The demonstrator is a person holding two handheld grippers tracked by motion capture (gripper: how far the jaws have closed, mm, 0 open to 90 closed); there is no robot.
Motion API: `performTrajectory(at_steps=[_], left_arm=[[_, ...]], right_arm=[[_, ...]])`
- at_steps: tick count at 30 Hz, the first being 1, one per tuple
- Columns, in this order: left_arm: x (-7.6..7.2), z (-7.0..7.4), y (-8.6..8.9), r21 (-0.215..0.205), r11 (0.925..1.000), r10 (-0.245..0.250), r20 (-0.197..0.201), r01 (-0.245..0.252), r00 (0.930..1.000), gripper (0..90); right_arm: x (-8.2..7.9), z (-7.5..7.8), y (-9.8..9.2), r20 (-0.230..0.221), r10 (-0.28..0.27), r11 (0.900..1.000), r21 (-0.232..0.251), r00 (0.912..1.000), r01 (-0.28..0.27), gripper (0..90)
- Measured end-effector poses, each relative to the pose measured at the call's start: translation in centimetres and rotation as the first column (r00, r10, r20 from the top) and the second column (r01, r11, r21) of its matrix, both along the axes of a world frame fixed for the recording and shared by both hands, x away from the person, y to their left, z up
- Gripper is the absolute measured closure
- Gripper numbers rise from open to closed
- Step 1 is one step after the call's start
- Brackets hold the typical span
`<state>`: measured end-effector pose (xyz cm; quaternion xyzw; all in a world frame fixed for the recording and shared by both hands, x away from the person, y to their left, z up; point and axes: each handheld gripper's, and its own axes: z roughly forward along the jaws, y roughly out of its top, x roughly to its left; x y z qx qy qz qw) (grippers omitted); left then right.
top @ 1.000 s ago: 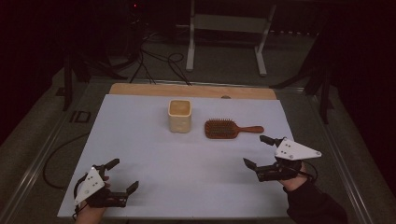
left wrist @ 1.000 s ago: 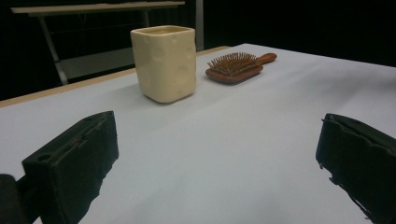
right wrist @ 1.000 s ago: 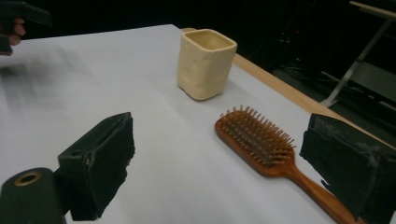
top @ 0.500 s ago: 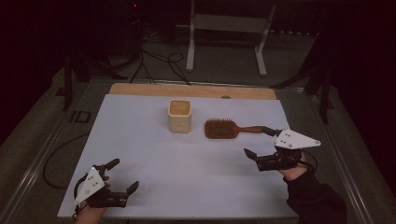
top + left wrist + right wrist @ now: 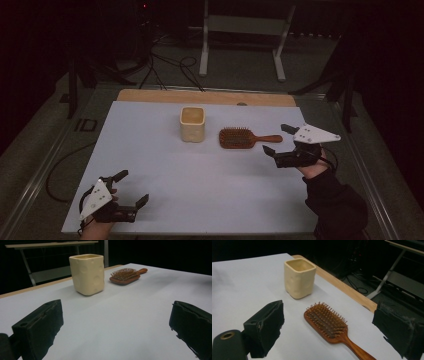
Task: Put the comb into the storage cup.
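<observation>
1. I read the room beyond the table as nearly black; from the high view I make out only a grey metal stand [image 5: 243,37] and loose cables [image 5: 167,62] on the floor, and the corners are lost in shadow.
2. The table [image 5: 150,150] carries a pale sheet with a strip of bare wood [image 5: 150,96] at its far edge. Its near edge is cut off by the bottom of the high view.
3. My right gripper [image 5: 282,139] hovers at the right side with jaws spread wide and nothing between them, just beside the handle end of the hairbrush [image 5: 240,137]. Its own view puts the hairbrush [image 5: 329,326] between the jaws, bristles up, the handle tip cut off by the frame.
4. My left gripper [image 5: 130,189] sits at the near left corner, jaws apart and empty, well away from everything. The hand under it is partly cut off.
5. The cream cup [image 5: 192,124] stands upright just left of the brush, apart from it. The right gripper view shows the cup's [image 5: 299,281] empty inside; the left gripper view shows its dimpled wall [image 5: 87,273].
</observation>
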<state>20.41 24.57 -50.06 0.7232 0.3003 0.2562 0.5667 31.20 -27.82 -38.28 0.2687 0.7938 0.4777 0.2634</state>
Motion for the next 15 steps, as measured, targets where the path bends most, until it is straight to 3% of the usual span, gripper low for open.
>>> performTrajectory(at_steps=[15], left_arm=[[0.0,0.0,0.0,-0.001,1.0000,0.000,0.001,0.000,1.0000,0.0]], right_arm=[[4.7,-1.5,-0.8,-0.046,-0.095,0.995,-0.020,0.9944,0.094,10.7]])
